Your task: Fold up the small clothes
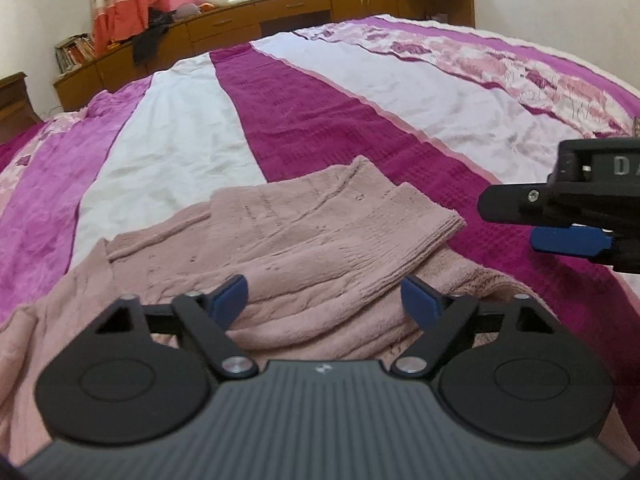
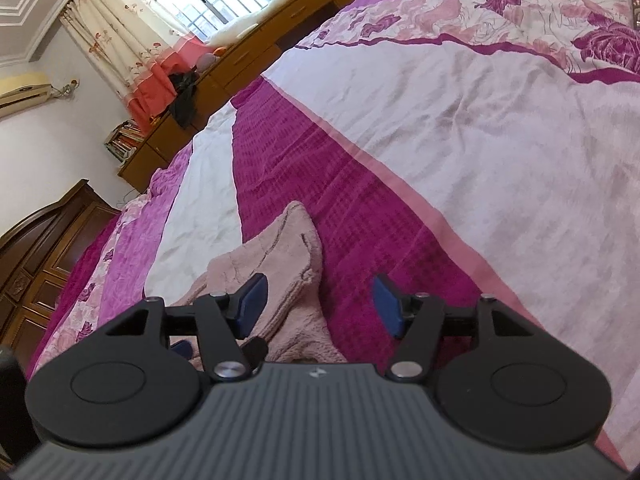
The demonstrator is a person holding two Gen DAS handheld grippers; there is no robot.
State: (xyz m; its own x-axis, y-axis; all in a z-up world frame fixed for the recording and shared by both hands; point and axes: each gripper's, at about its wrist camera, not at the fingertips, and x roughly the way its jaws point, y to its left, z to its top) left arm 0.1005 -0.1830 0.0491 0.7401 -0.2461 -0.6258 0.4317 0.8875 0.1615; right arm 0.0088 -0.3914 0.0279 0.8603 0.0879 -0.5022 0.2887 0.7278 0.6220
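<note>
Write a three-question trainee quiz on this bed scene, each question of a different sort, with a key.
1. True or false: the left gripper is clamped on the pink garment.
2. The garment lies on: A) a wooden desk B) the striped bedspread C) the floor.
3. Fill in: in the left wrist view, the right gripper shows at the ___ edge.

Key: 1 false, its jaws stand apart over the cloth; 2 B; 3 right.

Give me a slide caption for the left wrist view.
Left gripper open above a partly folded pink garment on a striped bedspread, right gripper alongside.
</note>
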